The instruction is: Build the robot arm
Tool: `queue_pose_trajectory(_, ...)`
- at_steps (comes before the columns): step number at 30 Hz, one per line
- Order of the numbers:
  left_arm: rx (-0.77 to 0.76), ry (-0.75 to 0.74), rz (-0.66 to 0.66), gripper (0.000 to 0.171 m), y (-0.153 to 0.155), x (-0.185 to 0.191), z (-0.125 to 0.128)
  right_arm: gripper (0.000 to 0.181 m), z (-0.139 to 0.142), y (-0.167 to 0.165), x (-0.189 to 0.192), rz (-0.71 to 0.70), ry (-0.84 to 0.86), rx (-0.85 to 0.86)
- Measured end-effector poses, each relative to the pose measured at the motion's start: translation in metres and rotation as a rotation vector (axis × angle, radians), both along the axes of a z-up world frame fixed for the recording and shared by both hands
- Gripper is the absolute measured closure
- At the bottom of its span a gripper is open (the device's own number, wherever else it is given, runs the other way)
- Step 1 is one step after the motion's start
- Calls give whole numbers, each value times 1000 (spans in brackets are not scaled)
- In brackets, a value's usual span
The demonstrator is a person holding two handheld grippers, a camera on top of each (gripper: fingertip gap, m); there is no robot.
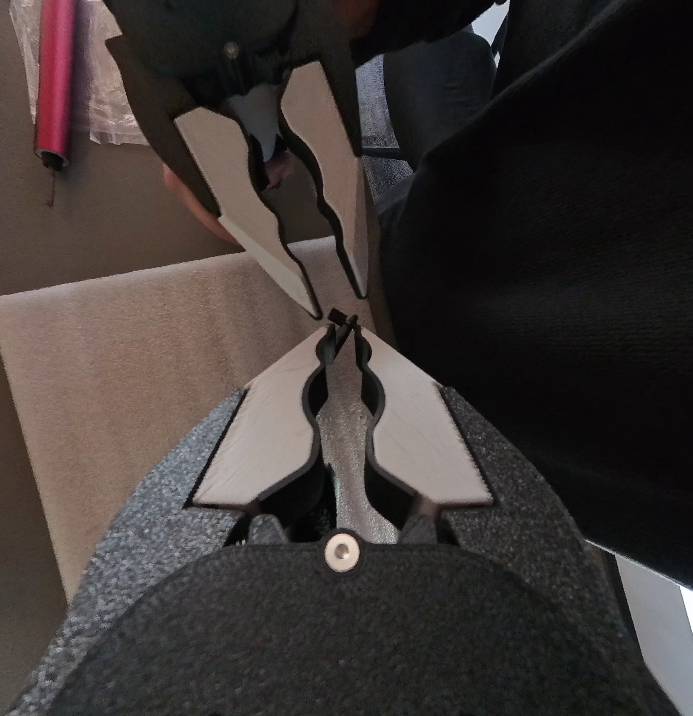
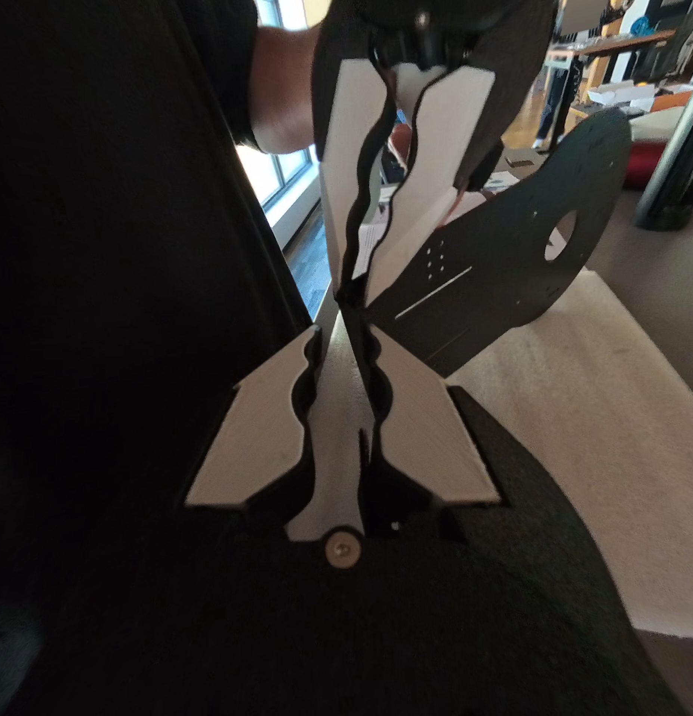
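We are holding the two grippers nose to nose over a pale foam sheet [image 1: 124, 368] on a brown table [image 1: 85, 232]. The left gripper [image 1: 343, 329] is closing down to a sliver of a gap, and we are seeing a thin black plate [image 2: 511, 252] pinched edge-on between its tips. From the right wrist view those same tips [image 2: 347, 292] are meeting on the plate's near corner. The right gripper [image 2: 344, 329] is standing partly open. The plate's edge is running down between its fingers, lying against the one on the picture's right, while the other finger is staying clear of it, so it is not clamping anything. In the left wrist view its tips [image 1: 339, 306] are also showing apart, just beyond the left gripper's.

The plate is standing upright above the foam, fanning out to the right of both grippers. It is flat and rounded, with a round hole [image 2: 562, 236], a cluster of small holes and a narrow slot. We cannot tell whether its lower edge is touching the foam.

A person's black shirt [image 1: 550, 271] is filling one side of each view. A red tube [image 1: 54, 77] is lying on clear wrap [image 1: 104, 97] at the table's far side, well apart from the grippers.
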State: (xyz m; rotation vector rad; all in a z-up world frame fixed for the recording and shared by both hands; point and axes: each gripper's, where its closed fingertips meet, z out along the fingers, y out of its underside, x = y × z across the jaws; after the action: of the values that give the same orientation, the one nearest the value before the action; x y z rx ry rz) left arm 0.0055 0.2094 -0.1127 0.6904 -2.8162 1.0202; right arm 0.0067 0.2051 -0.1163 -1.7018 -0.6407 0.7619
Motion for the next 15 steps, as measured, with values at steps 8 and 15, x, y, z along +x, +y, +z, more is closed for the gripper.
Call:
queue_pose_trajectory(8,2,9,1,161,0,-1,0,160,16,1,-3,-18,-41,95)
queue_pose_trajectory(15,5,19,13,161,0,0,0,147,20,-1,-4,-56,-473,136)
